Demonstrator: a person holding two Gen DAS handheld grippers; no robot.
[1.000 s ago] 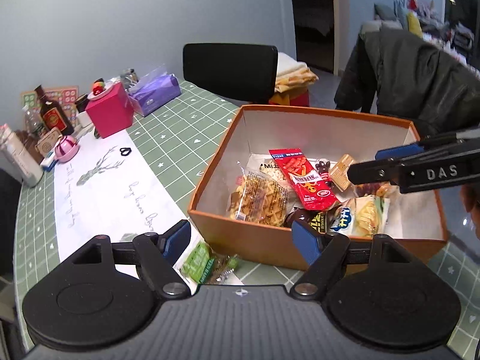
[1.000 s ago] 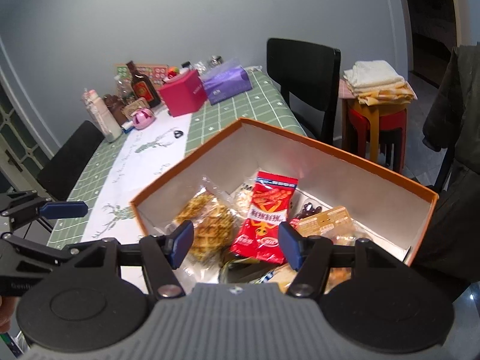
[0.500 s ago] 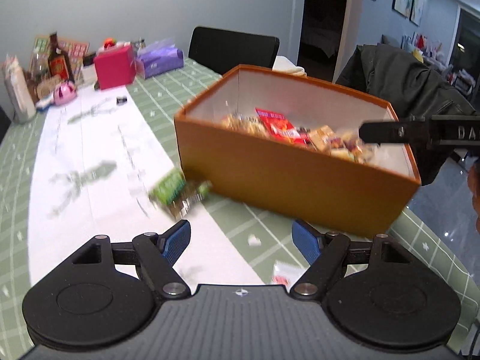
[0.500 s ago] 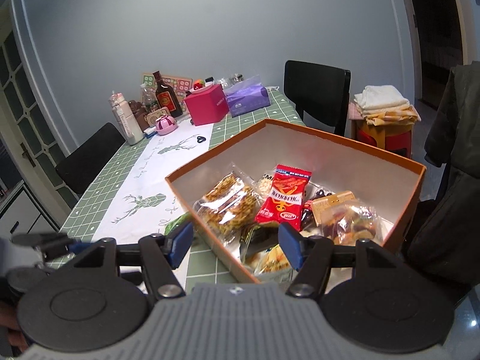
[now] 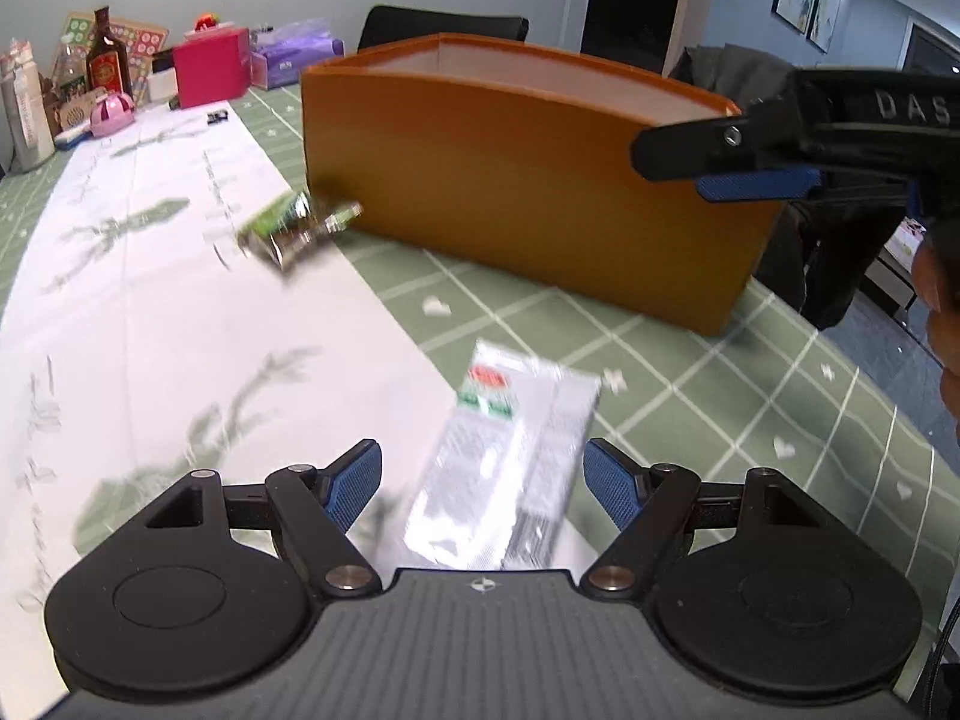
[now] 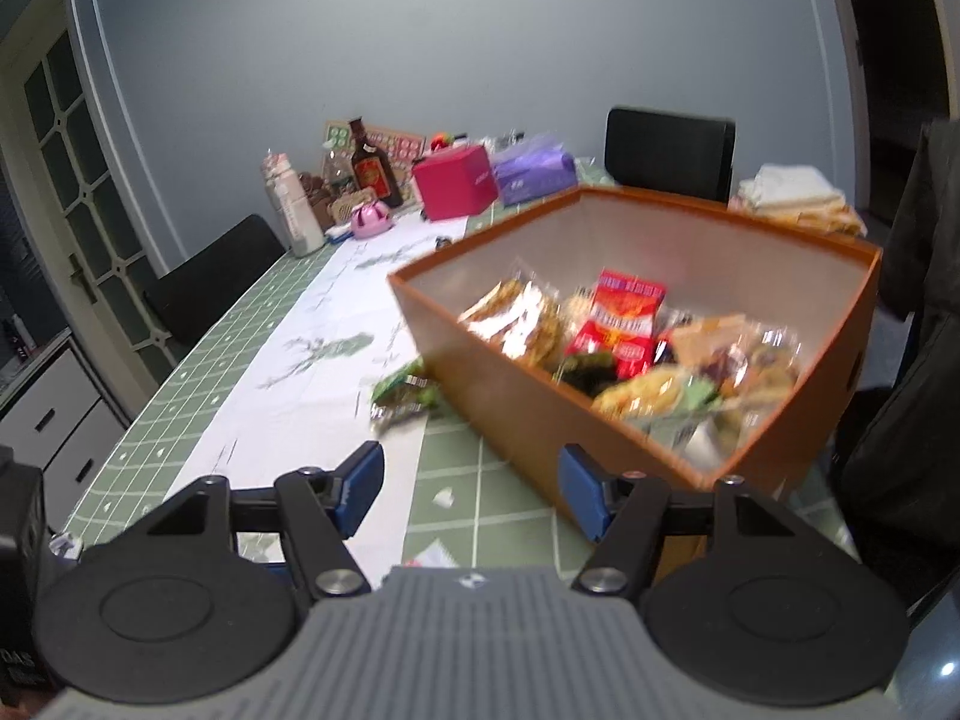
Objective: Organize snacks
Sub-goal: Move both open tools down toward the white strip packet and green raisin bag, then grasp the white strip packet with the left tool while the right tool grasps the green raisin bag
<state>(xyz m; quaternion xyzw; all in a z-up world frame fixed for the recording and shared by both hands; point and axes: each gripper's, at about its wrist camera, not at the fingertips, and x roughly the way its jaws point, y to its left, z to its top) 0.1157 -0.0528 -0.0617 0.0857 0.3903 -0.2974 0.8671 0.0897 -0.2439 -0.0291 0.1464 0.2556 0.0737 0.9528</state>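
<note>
Green checked table (image 5: pixel 690 372), orange box (image 6: pixel 612 420) of snack packets (image 6: pixel 624 324) (several blurred), both tongs parted, empty.

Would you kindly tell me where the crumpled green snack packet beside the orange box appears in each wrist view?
Left wrist view: the crumpled green snack packet lies left of centre on the white runner, by the near left corner of the orange cardboard box.
Right wrist view: it lies at centre, left of the box.
Shared landmark: the pink cube-shaped box at the table's far end.
</note>
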